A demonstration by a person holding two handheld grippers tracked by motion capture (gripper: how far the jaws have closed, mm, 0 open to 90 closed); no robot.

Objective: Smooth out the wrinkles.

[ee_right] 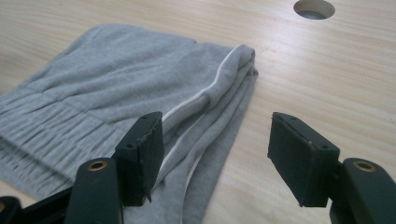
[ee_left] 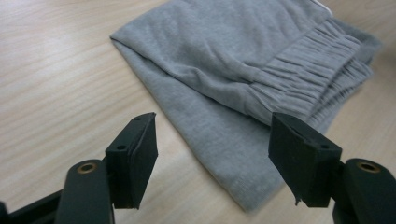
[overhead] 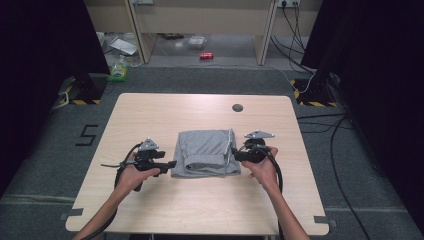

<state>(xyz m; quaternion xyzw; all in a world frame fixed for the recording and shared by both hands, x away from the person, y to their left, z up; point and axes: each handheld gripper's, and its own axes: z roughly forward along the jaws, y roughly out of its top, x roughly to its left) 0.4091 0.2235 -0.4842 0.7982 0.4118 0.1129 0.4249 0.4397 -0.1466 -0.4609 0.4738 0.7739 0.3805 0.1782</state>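
Overhead lighting is even on the table (overhead: 150, 110); surroundings fall dark. Shadows are soft. Gripper views are sharp, without glare.

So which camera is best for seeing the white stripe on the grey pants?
The right gripper view: the white stripe runs close and clear along the pants' folded edge. The high view shows it as a thin line. The left gripper view barely catches it at the top.
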